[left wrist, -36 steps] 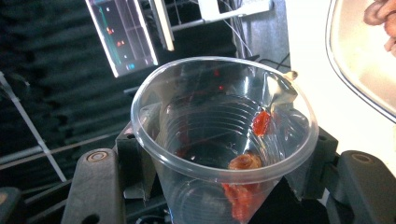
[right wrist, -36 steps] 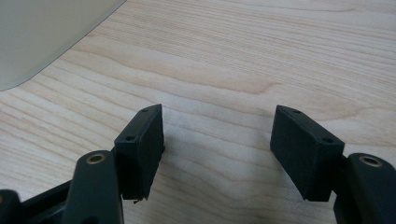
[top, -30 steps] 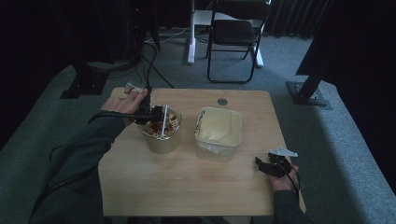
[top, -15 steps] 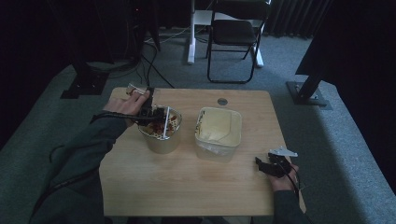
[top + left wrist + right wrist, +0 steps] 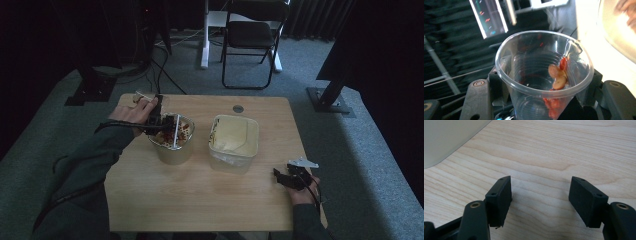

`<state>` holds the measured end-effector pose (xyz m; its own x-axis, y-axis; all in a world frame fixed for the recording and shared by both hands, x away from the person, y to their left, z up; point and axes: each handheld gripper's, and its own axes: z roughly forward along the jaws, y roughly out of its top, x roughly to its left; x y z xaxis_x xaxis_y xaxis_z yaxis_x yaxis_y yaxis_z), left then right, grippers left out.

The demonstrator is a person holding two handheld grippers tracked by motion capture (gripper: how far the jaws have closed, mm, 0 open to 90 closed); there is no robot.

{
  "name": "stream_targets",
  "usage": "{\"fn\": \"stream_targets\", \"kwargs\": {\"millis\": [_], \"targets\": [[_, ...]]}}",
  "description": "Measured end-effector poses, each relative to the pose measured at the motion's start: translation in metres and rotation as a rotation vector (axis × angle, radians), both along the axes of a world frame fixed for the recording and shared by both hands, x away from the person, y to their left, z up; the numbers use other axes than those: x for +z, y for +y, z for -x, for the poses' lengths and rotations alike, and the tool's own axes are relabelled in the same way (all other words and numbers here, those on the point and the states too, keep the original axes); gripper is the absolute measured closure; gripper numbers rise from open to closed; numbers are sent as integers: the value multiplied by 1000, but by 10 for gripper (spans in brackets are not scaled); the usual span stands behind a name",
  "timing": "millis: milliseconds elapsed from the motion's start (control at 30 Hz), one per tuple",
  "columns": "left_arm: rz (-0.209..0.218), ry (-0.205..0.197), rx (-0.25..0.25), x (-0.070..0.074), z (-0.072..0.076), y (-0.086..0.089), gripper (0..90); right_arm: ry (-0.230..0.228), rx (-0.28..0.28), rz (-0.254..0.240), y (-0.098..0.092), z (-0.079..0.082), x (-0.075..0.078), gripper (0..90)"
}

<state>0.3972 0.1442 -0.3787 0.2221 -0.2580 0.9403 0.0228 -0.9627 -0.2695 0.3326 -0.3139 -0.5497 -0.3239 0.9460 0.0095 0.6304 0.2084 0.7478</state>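
The bench (image 5: 200, 195) carried two containers: a pale tub (image 5: 234, 141) with a cream-coloured filling, lying between the two grippers, and a metal bowl (image 5: 171, 142) directly under the left gripper's fingers. The bowl already held a heap of reddish and brown pieces, so most of the pouring looked done.

The left gripper (image 5: 159, 121) had its fingers clamped on a clear plastic cup (image 5: 543, 75), one finger on each side of the cup wall, with the cup tipped over so its mouth faced the gripper's camera. Just a few pieces (image 5: 557, 75) clung to the inside wall near the rim, and some red ones sat lower down between the fingers; these few pieces were what was left to shake out before the cup could be set down empty.

The right gripper (image 5: 539, 197) rested low over bare wood well apart from the bowl, its fingers spread wide with nothing between them, the edge of the pale tub beyond its left finger. It appeared to have no part in this step.
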Motion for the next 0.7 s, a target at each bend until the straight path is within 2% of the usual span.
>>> {"fn": "stream_targets", "kwargs": {"millis": [33,67,100,133,167,200,233,267,300,333,367,433,467,567,633,700], "targets": [[7,8,15,1,-2,0,399,0,0,0,0,0,0,344],[-11,-6,18,-1,-2,1,397,0,0,0,0,0,0,343],[22,16,8,0,-1,1,398,0,0,0,0,0,0,344],[-6,4,23,-2,-2,2,398,0,0,0,0,0,0,343],[5,7,2,-2,0,1,397,0,0,0,0,0,0,344],[18,18,14,-1,-1,1,398,0,0,0,0,0,0,343],[-5,0,22,-2,-1,1,397,0,0,0,0,0,0,343],[24,20,-2,0,1,0,400,0,0,0,0,0,0,344],[18,16,19,-1,-2,0,400,0,0,0,0,0,0,343],[3,7,19,-1,-1,0,399,0,0,0,0,0,0,344],[42,28,3,1,0,-1,399,0,0,0,0,0,0,343],[56,35,22,2,-3,0,398,0,0,0,0,0,0,343],[103,62,23,2,-2,0,397,1,-1,-1,0,0,0,343],[152,93,37,0,-5,5,395,1,-1,-1,0,0,0,343],[225,110,43,1,-5,8,394,2,-1,-2,0,0,0,343],[320,130,45,5,-7,13,394,1,0,-1,0,0,0,343]]}}
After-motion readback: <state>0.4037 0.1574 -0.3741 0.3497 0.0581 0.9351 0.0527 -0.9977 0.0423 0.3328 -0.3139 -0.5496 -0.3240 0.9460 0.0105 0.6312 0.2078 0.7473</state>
